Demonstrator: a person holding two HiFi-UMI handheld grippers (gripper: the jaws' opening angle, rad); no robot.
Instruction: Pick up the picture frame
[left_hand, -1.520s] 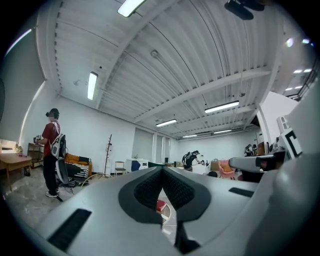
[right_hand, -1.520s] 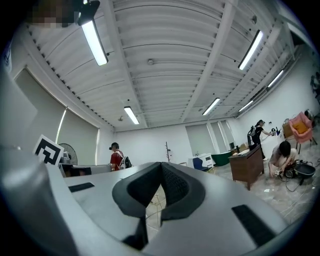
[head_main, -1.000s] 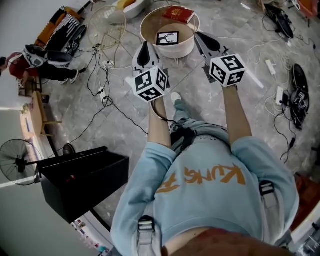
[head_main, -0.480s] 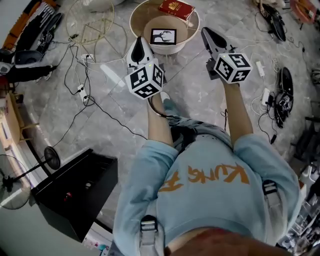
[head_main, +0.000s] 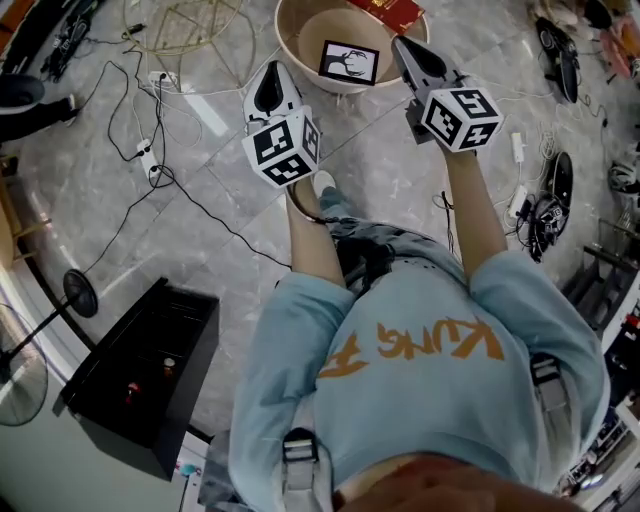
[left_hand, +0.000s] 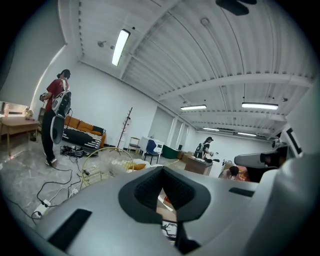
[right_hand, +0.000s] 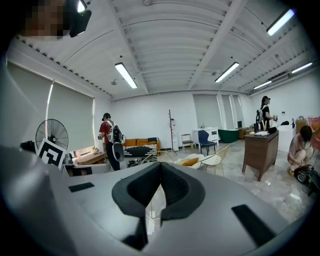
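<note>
The picture frame (head_main: 349, 62), black-edged with a black-and-white print, lies inside a round beige basin (head_main: 296, 44) on the floor ahead of me. My left gripper (head_main: 271, 70) is shut and empty, its tip just left of the basin's near rim. A sliver of the frame (left_hand: 169, 230) shows below the closed left gripper (left_hand: 161, 186). At the basin's right rim my right gripper (head_main: 400, 45) is also shut with nothing in it, beside the frame. In its own view the right gripper (right_hand: 160, 172) has its pads together.
A red book (head_main: 398, 12) rests on the basin's far rim. Cables and a power strip (head_main: 148, 160) trail over the floor at left, near a wire chair (head_main: 190, 25). A black box (head_main: 140, 370) and a fan (head_main: 75, 295) stand behind. A person in red (left_hand: 54, 120) stands far off.
Both grippers have travelled forward and a little down toward the basin. Their tips now flank its near rim, and the frame sits between them.
</note>
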